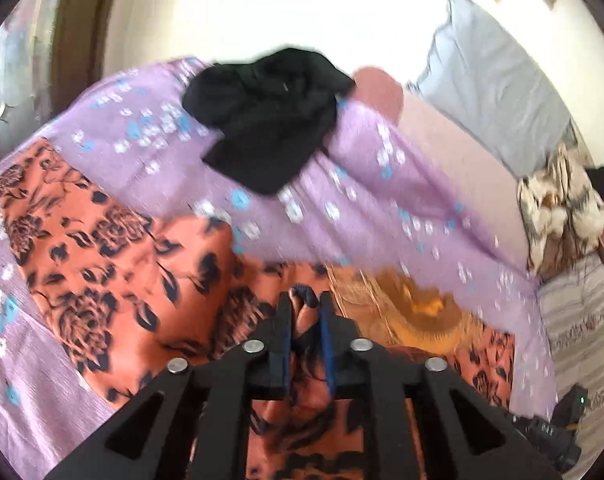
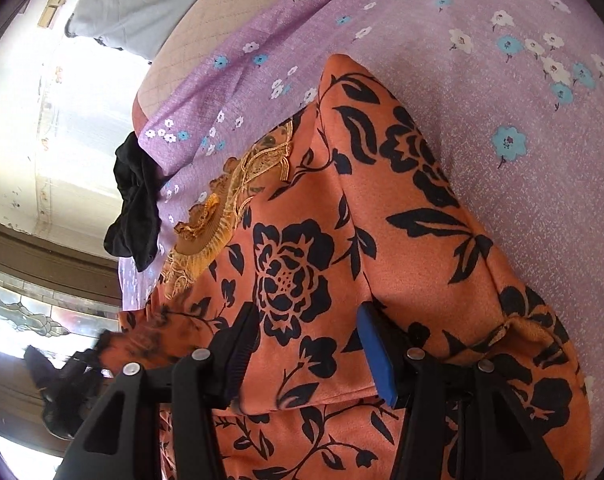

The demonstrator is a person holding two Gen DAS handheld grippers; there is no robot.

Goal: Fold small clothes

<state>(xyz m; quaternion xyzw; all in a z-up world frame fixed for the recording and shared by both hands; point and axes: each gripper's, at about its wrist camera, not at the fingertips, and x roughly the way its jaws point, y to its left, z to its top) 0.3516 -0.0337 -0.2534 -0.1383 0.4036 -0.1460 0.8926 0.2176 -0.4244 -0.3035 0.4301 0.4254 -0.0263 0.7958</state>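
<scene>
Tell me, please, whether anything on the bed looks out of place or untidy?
A black garment lies crumpled in a heap on the purple floral bedsheet, beyond the orange floral garment being folded. Nothing looks spilled or damaged.

The left wrist view is smeared by motion blur, so the lilac bedsheet point(image 1: 382, 184) flowers are streaks. The orange floral garment point(image 2: 402, 208) runs off the bottom edge in both views. Beyond the bed's far edge a dark blurred object point(image 2: 61, 392) cannot be identified.
</scene>
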